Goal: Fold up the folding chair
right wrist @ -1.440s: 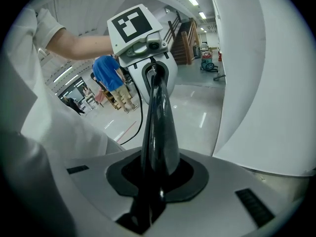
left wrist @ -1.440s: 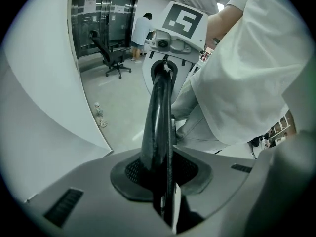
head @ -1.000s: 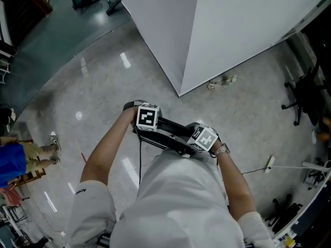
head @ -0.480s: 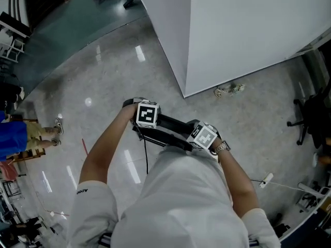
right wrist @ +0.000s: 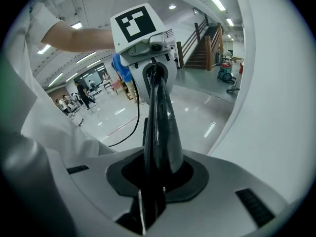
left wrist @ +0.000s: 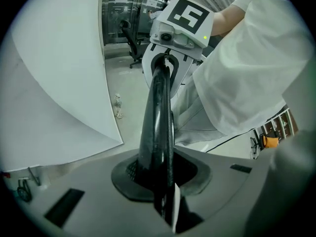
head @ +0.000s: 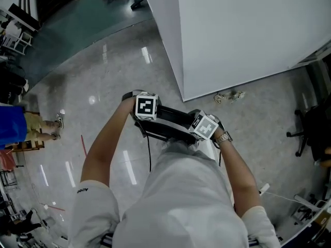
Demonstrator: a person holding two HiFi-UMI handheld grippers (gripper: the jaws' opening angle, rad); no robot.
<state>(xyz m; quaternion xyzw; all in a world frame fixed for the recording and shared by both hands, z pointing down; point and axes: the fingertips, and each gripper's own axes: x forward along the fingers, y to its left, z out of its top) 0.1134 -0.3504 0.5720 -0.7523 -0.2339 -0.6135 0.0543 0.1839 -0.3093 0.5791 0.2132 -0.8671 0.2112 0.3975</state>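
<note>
The folding chair (head: 168,122) is black and folded flat, held in the air close to the person's waist in the head view. My left gripper (head: 144,119) is shut on its left end and my right gripper (head: 202,136) is shut on its right end. In the left gripper view the chair's thin black edge (left wrist: 157,117) runs from my left gripper (left wrist: 160,181) up to the right gripper's marker cube (left wrist: 181,19). In the right gripper view the same edge (right wrist: 160,117) runs from my right gripper (right wrist: 153,181) up to the left gripper's cube (right wrist: 139,27).
A tall white partition (head: 232,30) stands ahead, its corner just beyond the chair. Small debris (head: 227,95) lies at its foot. An office chair (head: 310,128) stands at the right, a person in blue (head: 13,125) at the left. A white cable (head: 289,196) crosses the floor.
Both grippers have carried the folded chair across the floor, and the white partition's corner now sits nearer. Both grips stay the same.
</note>
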